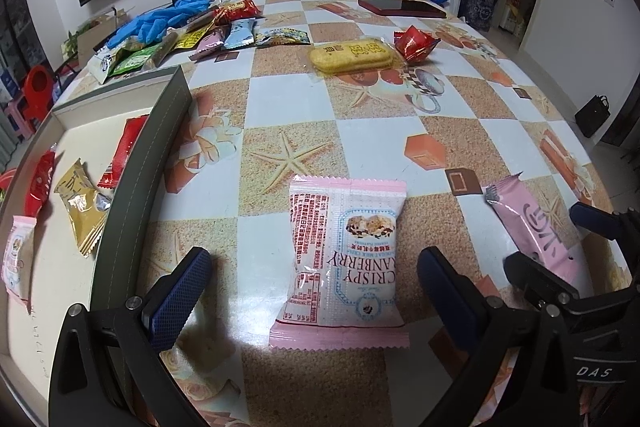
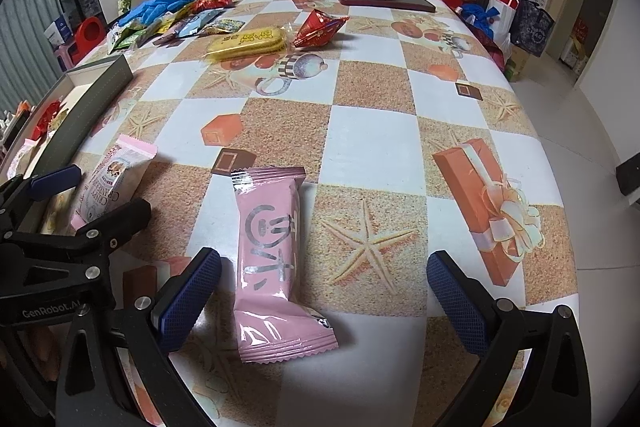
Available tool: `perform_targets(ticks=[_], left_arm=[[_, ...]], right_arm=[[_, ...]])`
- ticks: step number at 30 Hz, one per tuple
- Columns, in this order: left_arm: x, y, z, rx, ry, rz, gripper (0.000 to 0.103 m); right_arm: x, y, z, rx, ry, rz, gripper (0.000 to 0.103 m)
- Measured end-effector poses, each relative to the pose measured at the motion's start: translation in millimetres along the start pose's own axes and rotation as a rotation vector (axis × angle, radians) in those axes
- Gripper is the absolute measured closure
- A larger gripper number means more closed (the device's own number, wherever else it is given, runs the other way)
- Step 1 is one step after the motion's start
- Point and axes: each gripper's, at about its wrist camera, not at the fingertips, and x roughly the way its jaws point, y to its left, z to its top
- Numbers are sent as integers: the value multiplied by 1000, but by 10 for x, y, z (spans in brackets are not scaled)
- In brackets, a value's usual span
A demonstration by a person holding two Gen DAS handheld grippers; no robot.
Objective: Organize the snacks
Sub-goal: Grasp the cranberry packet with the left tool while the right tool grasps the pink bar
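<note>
Table (image 1: 288,99), checked starfish-print cloth, fills both views; behind it a white wall with a dark screen, flowers and a calendar at the far corner.

Grey tray (image 1: 160,131) sits left of the left gripper (image 1: 316,291); several packets already lie inside (red, gold, one pink), so sorting looks partly done.

Still out: a loose heap of snacks (image 1: 192,31) far ahead-left by blue gloves, a yellow cracker pack (image 1: 352,57) and red pouch (image 1: 416,43) straight ahead.

Left gripper released, fingers wide, the cranberry packet (image 1: 344,259) lying between them. Right gripper (image 2: 324,295) likewise spread, the pink bar (image 2: 272,259) nearer its left finger. Neither grasped yet.
</note>
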Motion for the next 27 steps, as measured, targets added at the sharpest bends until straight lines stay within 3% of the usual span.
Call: perform_targets(ticks=[17,19,23,24,27], left_arm=[[-25,-23,-17,-7,-2,4,4],[-46,-53,-16,11,-11,-7,10],[-112,-148,-4,50,-36,-22,52],[-114,-175,2,57,-35,-23,56],[-111,-193,-3,56,-42,-23,57]], right_arm=[[10,5,33,-14,14,5,0],[10,7,32,-15,12,5,0],[8,37,35,-24,8,8,0],[6,62,39,-38,11,15,0],[-25,158,24,-74,4,32,9]])
